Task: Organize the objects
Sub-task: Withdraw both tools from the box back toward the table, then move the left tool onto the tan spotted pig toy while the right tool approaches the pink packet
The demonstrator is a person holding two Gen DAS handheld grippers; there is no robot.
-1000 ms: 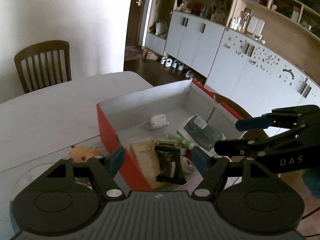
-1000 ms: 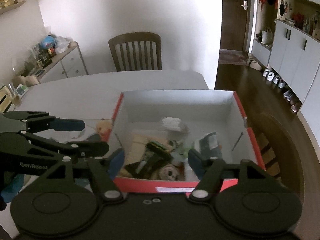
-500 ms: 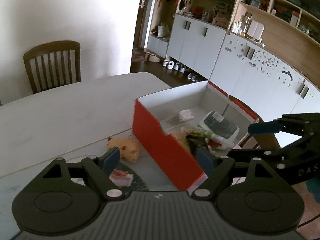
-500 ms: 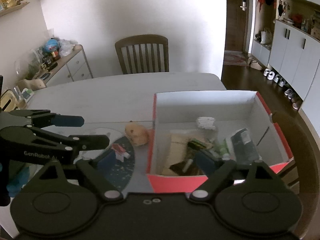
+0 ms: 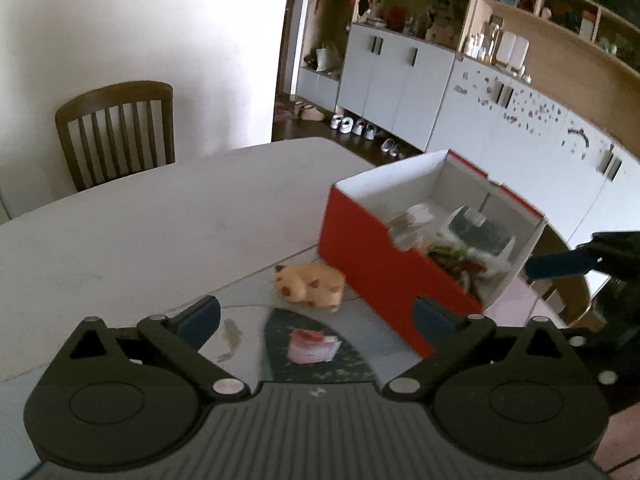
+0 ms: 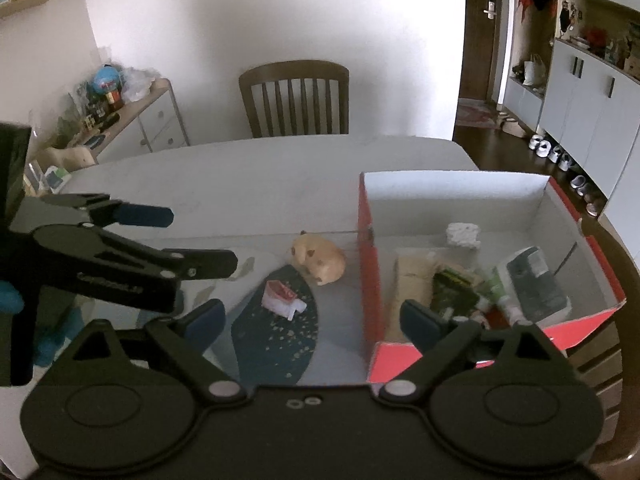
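A red box with white inside (image 6: 366, 256) (image 5: 360, 248) sits at the table's right side and holds several items. A tan plush hamster (image 6: 318, 258) (image 5: 308, 286) lies on the table just left of the box. A small red-and-white toy (image 6: 282, 298) (image 5: 314, 350) lies on a dark patterned mat (image 6: 276, 332) (image 5: 320, 344). My left gripper (image 5: 316, 316) is open and empty, above the mat. My right gripper (image 6: 312, 318) is open and empty, over the mat and the box's near left corner. The left gripper also shows in the right wrist view (image 6: 160, 236).
A white table (image 6: 240, 176) carries everything. A wooden chair (image 6: 296, 98) (image 5: 116, 132) stands at its far side. A second chair (image 6: 612, 352) is by the box's right side. A low cabinet with clutter (image 6: 116, 120) stands far left; white cupboards (image 5: 440, 92) line the right wall.
Both grippers have swung left, away from above the box, so the hamster, the toy and the mat now lie ahead of them. Both stay open and empty.
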